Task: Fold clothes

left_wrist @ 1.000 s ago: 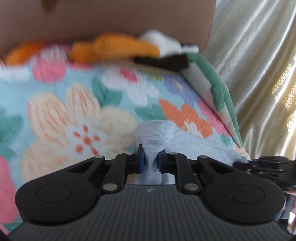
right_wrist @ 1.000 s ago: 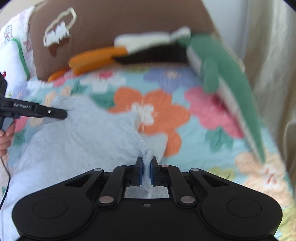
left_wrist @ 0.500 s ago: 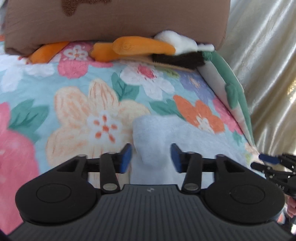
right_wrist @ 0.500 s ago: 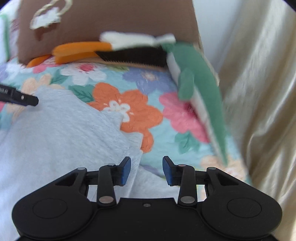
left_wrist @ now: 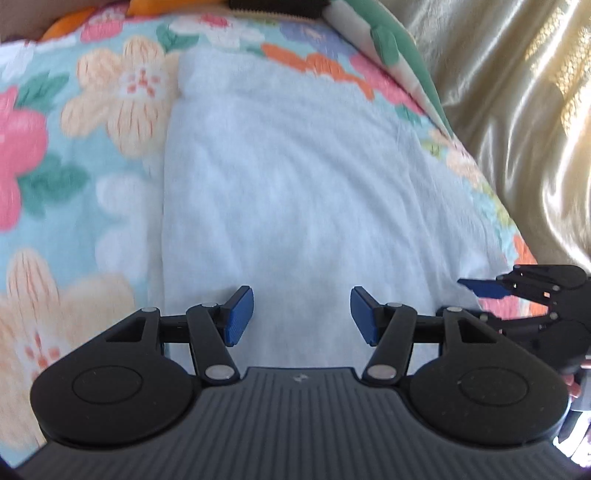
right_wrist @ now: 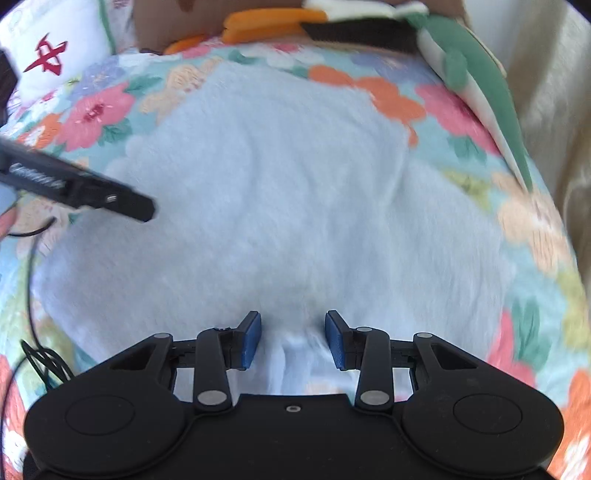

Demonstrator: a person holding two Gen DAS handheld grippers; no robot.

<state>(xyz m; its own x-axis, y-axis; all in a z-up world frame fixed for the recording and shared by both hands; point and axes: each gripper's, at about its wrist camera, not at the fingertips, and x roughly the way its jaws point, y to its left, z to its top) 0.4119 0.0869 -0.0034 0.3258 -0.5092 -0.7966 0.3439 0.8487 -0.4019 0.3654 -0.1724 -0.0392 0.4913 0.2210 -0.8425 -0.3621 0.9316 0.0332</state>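
A light grey-blue garment [left_wrist: 295, 177] lies flat on the flowered bedspread [left_wrist: 74, 166]; it fills the middle of the right wrist view [right_wrist: 280, 206] too. My left gripper [left_wrist: 301, 314] is open and empty above the garment's near part. My right gripper [right_wrist: 293, 339] is open and empty above a small crease near the garment's near edge. The right gripper's fingers [left_wrist: 487, 288] show at the right edge of the left wrist view. The left gripper's body [right_wrist: 81, 184] shows at the left of the right wrist view.
An orange, white and black plush toy [right_wrist: 295, 22] and a green plush [right_wrist: 476, 70] lie at the bed's far side by a brown pillow. A white cushion with a red mark [right_wrist: 48, 55] is far left. A shiny beige curtain [left_wrist: 517, 110] hangs on the right.
Both grippers were shut on the garment's edge a second ago; they opened, let it go and pulled back toward the near side. The garment now lies spread flat.
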